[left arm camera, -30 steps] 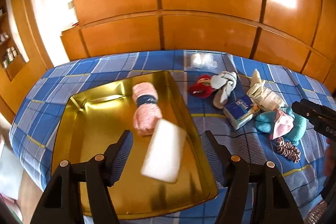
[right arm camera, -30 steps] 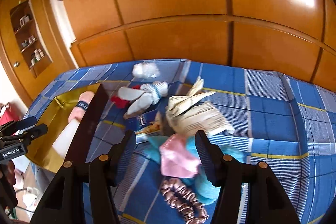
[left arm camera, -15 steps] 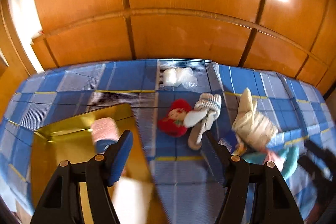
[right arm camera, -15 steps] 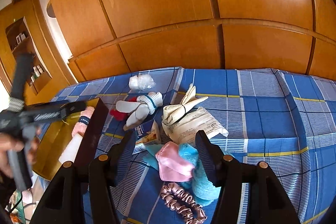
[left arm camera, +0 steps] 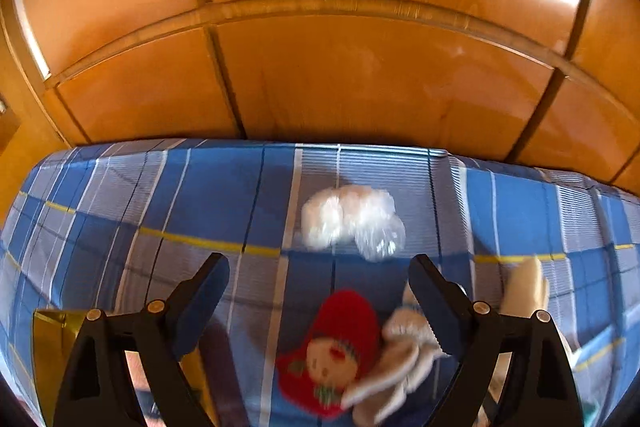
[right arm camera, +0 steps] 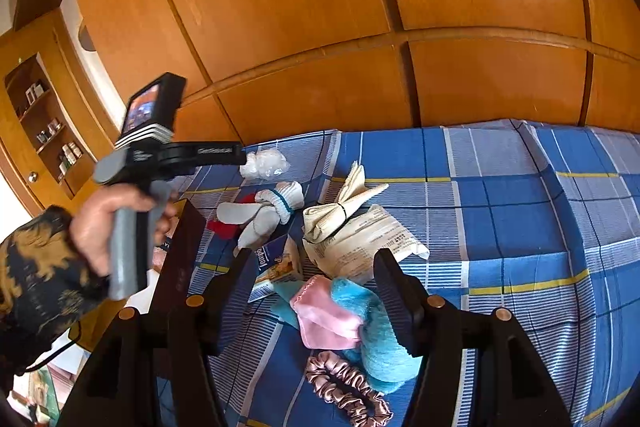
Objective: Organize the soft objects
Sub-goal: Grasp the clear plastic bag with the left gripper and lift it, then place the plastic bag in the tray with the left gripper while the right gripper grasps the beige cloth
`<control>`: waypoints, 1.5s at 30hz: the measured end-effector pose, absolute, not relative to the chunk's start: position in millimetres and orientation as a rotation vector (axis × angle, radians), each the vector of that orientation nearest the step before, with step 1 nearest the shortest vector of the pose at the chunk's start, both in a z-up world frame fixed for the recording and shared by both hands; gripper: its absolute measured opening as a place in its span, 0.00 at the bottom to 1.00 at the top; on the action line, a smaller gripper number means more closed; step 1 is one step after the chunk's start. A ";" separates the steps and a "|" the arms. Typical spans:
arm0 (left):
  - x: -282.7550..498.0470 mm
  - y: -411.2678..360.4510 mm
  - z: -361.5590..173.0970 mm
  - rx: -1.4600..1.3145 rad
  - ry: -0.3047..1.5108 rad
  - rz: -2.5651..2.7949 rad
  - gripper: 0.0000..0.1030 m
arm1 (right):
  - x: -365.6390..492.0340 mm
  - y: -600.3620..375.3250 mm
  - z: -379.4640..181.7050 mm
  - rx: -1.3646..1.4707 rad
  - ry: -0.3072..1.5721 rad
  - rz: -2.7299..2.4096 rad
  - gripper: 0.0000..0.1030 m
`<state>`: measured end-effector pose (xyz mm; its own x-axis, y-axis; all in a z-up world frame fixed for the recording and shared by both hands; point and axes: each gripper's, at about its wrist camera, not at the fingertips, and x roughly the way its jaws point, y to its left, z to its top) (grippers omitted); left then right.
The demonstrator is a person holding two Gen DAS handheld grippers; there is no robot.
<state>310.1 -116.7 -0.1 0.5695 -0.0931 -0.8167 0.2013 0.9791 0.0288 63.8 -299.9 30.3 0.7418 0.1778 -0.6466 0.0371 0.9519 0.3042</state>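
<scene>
Both tongs hang released and empty above the bed (right arm camera: 520, 227), spread with a blue plaid sheet. The left gripper (left arm camera: 318, 291) is over the red doll sock (left arm camera: 332, 351), with one clear bag of white puffs (left arm camera: 352, 223) ahead near the bed's far edge by the wooden wardrobe (left arm camera: 320, 67). The right gripper (right arm camera: 314, 287) is over one pink cloth (right arm camera: 328, 315) on one turquoise towel (right arm camera: 380, 343). One satin scrunchie (right arm camera: 348, 387) lies near the front edge. One white sock pair (right arm camera: 272, 215), one tissue pack (right arm camera: 276, 263) and one cream tied bundle (right arm camera: 352, 223) sit mid-bed. The gold tray (left arm camera: 48, 347) is at the left edge. The bed's right half is bare sheet.
</scene>
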 end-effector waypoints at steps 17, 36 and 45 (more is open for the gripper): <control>376.6 -140.1 -57.1 0.173 1.035 -0.189 0.39 | 67.0 -303.3 23.6 0.358 0.750 0.078 0.62; 200.6 -74.3 34.2 0.071 0.843 -0.332 0.39 | 66.3 -310.6 17.3 0.382 0.773 0.036 0.62; 127.2 -6.6 25.1 0.015 0.858 -0.263 0.39 | 68.5 -284.0 8.0 0.314 0.806 0.123 0.58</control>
